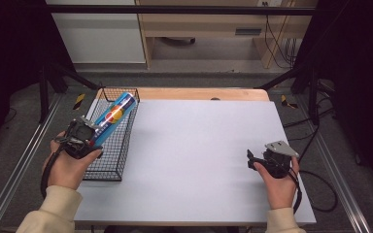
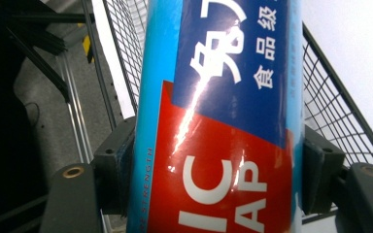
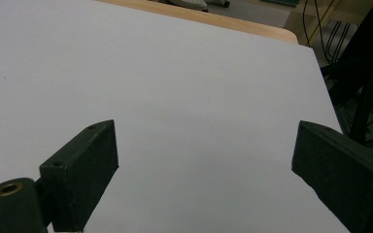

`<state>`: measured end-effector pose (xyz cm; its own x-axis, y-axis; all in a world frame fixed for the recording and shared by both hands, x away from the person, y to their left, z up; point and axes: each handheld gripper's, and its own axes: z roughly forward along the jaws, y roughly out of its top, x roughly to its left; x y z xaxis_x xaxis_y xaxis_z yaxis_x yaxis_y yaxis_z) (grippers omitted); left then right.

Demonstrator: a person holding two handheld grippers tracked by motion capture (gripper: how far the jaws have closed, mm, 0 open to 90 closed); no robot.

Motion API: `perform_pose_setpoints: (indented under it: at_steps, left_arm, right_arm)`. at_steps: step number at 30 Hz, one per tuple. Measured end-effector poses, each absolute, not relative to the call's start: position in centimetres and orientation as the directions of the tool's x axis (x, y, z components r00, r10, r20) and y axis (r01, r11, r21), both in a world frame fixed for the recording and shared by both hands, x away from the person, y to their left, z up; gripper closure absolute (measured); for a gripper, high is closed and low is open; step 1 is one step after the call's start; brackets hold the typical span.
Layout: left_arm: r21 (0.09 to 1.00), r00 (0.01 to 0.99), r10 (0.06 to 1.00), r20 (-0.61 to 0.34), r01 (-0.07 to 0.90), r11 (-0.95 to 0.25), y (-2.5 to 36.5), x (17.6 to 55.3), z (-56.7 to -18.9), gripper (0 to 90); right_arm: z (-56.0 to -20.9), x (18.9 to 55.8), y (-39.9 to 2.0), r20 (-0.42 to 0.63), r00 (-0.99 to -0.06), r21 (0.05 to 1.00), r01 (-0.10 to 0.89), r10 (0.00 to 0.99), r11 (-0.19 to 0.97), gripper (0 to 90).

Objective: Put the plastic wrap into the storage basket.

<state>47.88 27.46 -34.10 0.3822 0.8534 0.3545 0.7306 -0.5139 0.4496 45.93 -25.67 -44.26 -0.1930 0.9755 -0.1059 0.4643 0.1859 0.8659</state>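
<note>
Table (image 1: 199, 160): white sheet is lying bare under your right hand | Wire basket (image 1: 108, 167): is sitting at the left edge | Blue tube (image 1: 114, 115): your left gripper (image 1: 88, 132) is clamping it over the basket | Right gripper (image 1: 252, 160): you are holding its jaws wide apart, gripping nothing.

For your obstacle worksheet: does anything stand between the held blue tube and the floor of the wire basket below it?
Nothing visible does. The left gripper grips the blue tube slanted over the wire basket, whose mesh floor shows bare.
</note>
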Motion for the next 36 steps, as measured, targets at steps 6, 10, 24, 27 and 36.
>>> perform_pose_setpoints:
  at_steps: [6,10,24,27,36]
  left_arm:
    - [0.431,0.377,0.862,0.339,0.752,-0.498,27.9,47.8,-34.6,31.0]
    - [0.407,0.370,0.869,0.330,0.775,-0.484,28.2,48.0,-35.1,31.0]
    - [0.376,0.364,0.886,0.289,0.807,-0.455,28.6,48.7,-35.6,31.2]
    - [0.371,0.357,0.890,0.283,0.815,-0.445,28.7,48.8,-35.8,31.2]
    - [0.343,0.365,0.886,0.286,0.824,-0.451,28.4,49.4,-35.9,31.4]
  right_arm:
    - [-44.3,46.0,-25.9,-0.101,-0.189,0.867,0.465,0.977,0.180,9.8]
    - [-44.3,45.9,-25.9,-0.096,-0.187,0.867,0.467,0.978,0.175,9.8]
    - [-44.2,45.9,-25.9,-0.095,-0.196,0.867,0.466,0.976,0.178,10.2]
    - [-44.2,45.9,-25.9,-0.094,-0.195,0.866,0.467,0.976,0.177,10.2]
    - [-44.2,46.0,-25.8,-0.092,-0.204,0.868,0.463,0.975,0.179,10.3]
